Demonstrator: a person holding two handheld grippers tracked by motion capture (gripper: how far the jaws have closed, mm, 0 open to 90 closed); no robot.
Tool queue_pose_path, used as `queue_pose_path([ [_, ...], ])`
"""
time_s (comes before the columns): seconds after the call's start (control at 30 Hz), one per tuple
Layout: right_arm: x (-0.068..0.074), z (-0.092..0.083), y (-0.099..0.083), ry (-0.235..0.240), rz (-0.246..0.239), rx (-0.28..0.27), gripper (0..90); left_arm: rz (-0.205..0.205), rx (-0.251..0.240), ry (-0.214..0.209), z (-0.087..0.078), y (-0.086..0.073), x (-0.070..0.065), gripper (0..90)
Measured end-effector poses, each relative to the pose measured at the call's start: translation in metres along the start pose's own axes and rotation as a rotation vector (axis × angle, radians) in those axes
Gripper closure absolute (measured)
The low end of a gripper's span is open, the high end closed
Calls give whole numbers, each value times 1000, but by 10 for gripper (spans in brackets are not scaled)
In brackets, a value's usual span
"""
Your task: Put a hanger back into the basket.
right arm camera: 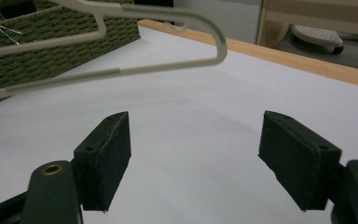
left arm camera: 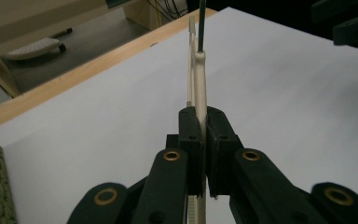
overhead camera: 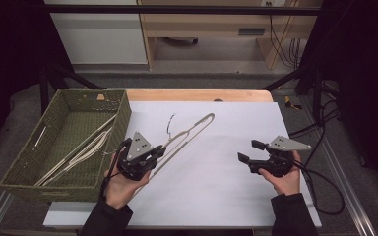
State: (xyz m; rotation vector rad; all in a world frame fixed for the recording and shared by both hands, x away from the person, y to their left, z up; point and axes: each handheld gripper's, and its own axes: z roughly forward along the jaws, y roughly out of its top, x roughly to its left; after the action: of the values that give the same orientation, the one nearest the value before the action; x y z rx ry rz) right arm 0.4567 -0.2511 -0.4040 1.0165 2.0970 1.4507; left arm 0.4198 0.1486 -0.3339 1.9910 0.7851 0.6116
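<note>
Left gripper (overhead camera: pixel 153 153): jaws clenched on the bar of a cream clothes hanger (overhead camera: pixel 189 132), which runs between the pads and away over the white sheet (overhead camera: pixel 226 172); the hanger's dark hook (overhead camera: pixel 170 123) points toward the table's far edge. Right gripper (overhead camera: pixel 248 151): jaws released and standing wide, nothing between them, held above the sheet well apart from the hanger. A green woven basket (overhead camera: pixel 123 118) stands just beside the left gripper, with more cream hangers (overhead camera: pixel 81 150) lying inside.

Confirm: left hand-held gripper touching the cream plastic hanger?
Touching. The left gripper view shows the left hand-held gripper with both black pads clamped on the cream plastic hanger, no gap.
</note>
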Motion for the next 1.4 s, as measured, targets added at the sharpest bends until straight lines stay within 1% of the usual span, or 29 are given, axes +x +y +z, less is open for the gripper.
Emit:
queue_pose_path([
  [0.03,0,0,0,-2,-1,-2,248,4,-8,-3,-3,2,1,860],
  [0.1,0,-1,0,-4,-1,-4,246,-4,-38,-7,-12,7,3,861],
  [0.17,0,-2,0,-6,1,-7,243,-1,-47,-10,-16,9,4,861],
  [0.23,0,-2,0,-6,-1,-8,242,9,-59,-4,-23,15,5,861],
  [0.27,0,-3,1,-11,-2,-8,238,35,-70,11,-28,21,7,861],
  [0.37,-1,-3,0,-13,-4,-8,237,42,-76,10,-33,26,9,861],
  [0.43,-1,-3,0,-16,-4,-6,236,40,-81,-7,-40,34,12,861],
  [0.47,-1,-3,0,-16,-4,-6,235,54,-89,-6,-44,39,15,861],
  [0.53,-2,-3,0,-16,-5,-6,235,57,-87,-15,-49,45,18,861],
  [0.57,-2,-3,0,-18,-5,-6,235,57,-87,-15,-49,45,18,861],
  [0.6,-2,-3,0,-17,-5,-7,235,70,-85,-17,-54,51,22,861],
  [0.63,-2,-3,0,-18,-2,-9,234,72,-87,-21,-56,54,24,861],
  [0.7,-2,-4,0,-17,-4,-7,234,77,-92,-27,-58,56,26,861],
  [0.77,-2,-4,0,-19,0,-10,234,73,-90,-50,-63,61,34,862],
  [0.8,-2,-4,0,-19,0,-10,234,73,-90,-50,-63,61,34,861],
  [0.87,-2,-5,0,-19,4,-9,233,68,-88,-57,-67,63,40,862],
  [0.9,-2,-5,0,-19,7,-9,234,74,-90,-50,-70,64,47,861],
  [0.93,-3,-5,0,-20,7,-8,234,74,-90,-50,-70,64,47,862],
  [0.97,-3,-5,0,-23,2,-8,234,72,-90,-45,-74,65,56,862],
  [1.0,-3,-5,0,-22,3,-7,233,66,-93,-46,-76,65,60,862],
  [1.03,-3,-5,0,-23,5,-6,234,66,-93,-46,-76,65,60,862],
  [1.07,-3,-5,0,-23,5,-6,234,59,-95,-49,-78,65,64,862],
  [1.1,-3,-5,0,-23,8,-3,234,57,-99,-41,-81,65,73,861],
  [1.13,-3,-4,0,-23,6,-4,234,47,-96,-38,-84,64,79,862],
  [1.23,-3,-4,-1,-24,10,-2,234,42,-93,-16,-90,62,92,861],
  [1.3,-3,-4,-1,-25,7,0,234,45,-90,-10,-91,61,95,861],
  [1.33,-3,-4,-1,-26,7,0,234,45,-89,-1,-93,60,100,861],
  [1.37,-3,-4,-1,-25,7,1,234,43,-84,10,-97,57,108,861],
  [1.4,-3,-4,-1,-24,7,0,234,43,-84,10,-97,57,108,861],
])
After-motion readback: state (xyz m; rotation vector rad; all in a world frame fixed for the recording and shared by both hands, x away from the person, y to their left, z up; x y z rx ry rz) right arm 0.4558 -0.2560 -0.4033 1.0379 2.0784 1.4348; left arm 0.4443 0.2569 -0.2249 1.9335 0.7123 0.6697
